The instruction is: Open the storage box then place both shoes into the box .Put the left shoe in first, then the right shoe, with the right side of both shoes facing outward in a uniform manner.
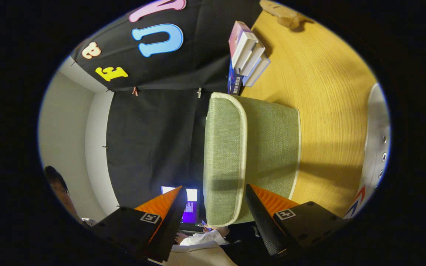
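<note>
Straddling the near end of the storage box's lid (225,159), the hand-held gripper (213,207) stands spread, one finger on either side of the lid's edge, neither clearly pressing it. The green fabric storage box (272,147) rests on the wooden tabletop (327,92), its long axis running straight ahead from the fingers. The lid looks lifted partway, so opening seems underway. One shoe (377,147) lies beside the box. Beyond the box stand stacked books (248,55); farther off, another shoe (281,13).
</note>
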A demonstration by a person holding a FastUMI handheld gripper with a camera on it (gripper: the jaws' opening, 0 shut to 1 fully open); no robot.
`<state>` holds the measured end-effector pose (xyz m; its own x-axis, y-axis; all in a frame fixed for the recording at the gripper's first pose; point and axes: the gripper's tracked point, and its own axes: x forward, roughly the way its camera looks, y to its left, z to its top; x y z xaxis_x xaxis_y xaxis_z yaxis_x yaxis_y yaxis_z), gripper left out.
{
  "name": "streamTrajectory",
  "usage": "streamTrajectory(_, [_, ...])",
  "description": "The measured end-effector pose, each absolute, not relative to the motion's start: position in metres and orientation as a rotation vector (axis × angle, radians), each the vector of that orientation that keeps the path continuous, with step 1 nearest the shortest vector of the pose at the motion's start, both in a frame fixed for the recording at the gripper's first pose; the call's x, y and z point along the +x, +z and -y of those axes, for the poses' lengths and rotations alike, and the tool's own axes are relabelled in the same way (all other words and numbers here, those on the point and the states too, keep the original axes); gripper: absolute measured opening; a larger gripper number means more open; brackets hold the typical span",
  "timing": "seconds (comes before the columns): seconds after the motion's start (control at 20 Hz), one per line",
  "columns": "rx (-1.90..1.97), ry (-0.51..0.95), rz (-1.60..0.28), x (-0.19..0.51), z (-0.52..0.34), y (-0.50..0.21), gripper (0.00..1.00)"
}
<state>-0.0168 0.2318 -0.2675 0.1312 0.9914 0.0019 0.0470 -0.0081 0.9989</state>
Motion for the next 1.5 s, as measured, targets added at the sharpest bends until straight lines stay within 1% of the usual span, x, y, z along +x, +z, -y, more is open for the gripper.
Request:
streamTrajectory(0.25, [1.431, 1.11, -1.172, -0.014, -0.244, -0.276, 0.95])
streamTrajectory(0.55, [1.509, 1.13, -1.148, -0.011, -0.247, -0.275, 0.95])
streamTrajectory(0.7, [1.532, 1.114, -1.139, -0.004, -0.248, -0.283, 0.59])
streamTrajectory(0.75, [1.523, 1.116, -1.141, -0.005, -0.249, -0.287, 0.59])
streamTrajectory(0.85, [1.512, 1.12, -1.136, -0.005, -0.241, -0.288, 0.36])
streamTrajectory(0.95, [1.507, 1.13, -1.09, -0.002, -0.234, -0.278, 0.13])
streamTrajectory(1.0, [1.486, 1.137, -1.077, -0.003, -0.234, -0.275, 0.08])
streamTrajectory(1.15, [1.453, 1.131, -1.088, -0.007, -0.232, -0.267, 0.05])
streamTrajectory(1.25, [1.483, 1.16, -1.049, -0.009, -0.228, -0.242, 0.05])
streamTrajectory(1.5, [1.497, 1.167, -0.957, -0.008, -0.233, -0.183, 0.05])
